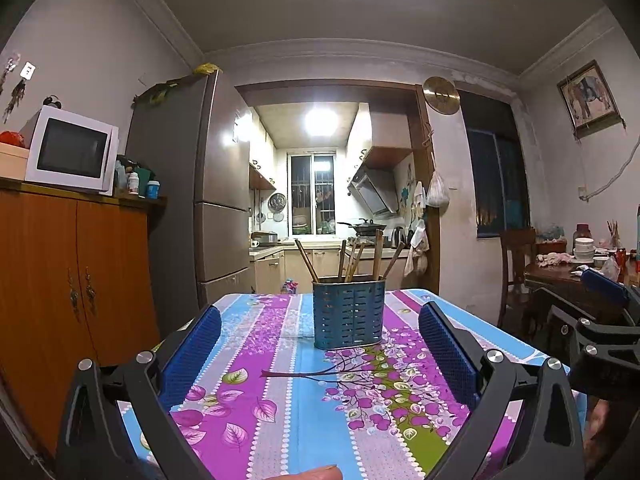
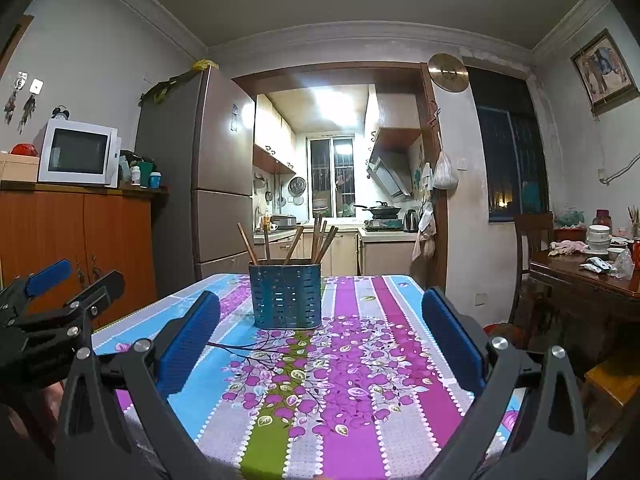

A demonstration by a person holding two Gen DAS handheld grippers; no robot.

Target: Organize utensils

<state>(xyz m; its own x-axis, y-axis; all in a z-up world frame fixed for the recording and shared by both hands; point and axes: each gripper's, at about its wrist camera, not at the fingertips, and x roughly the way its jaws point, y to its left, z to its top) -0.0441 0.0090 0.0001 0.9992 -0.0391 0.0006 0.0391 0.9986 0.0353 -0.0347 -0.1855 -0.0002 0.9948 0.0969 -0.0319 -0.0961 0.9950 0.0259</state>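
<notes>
Chopsticks (image 1: 347,258) are seen standing in a blue slotted holder (image 1: 347,312) on the floral tabletop (image 1: 280,400), well ahead of both tongs. The left tongs (image 1: 320,354) and right tongs (image 2: 322,340) are held spread and empty, low over the near edge.

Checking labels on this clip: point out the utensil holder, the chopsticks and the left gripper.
Blue utensil holder (image 1: 347,316): left wrist view, slotted front wall.
Chopsticks (image 1: 306,260): left wrist view, leftmost stick's shaft.
Left gripper (image 1: 320,354): left wrist view, midway between fingertips.
</notes>
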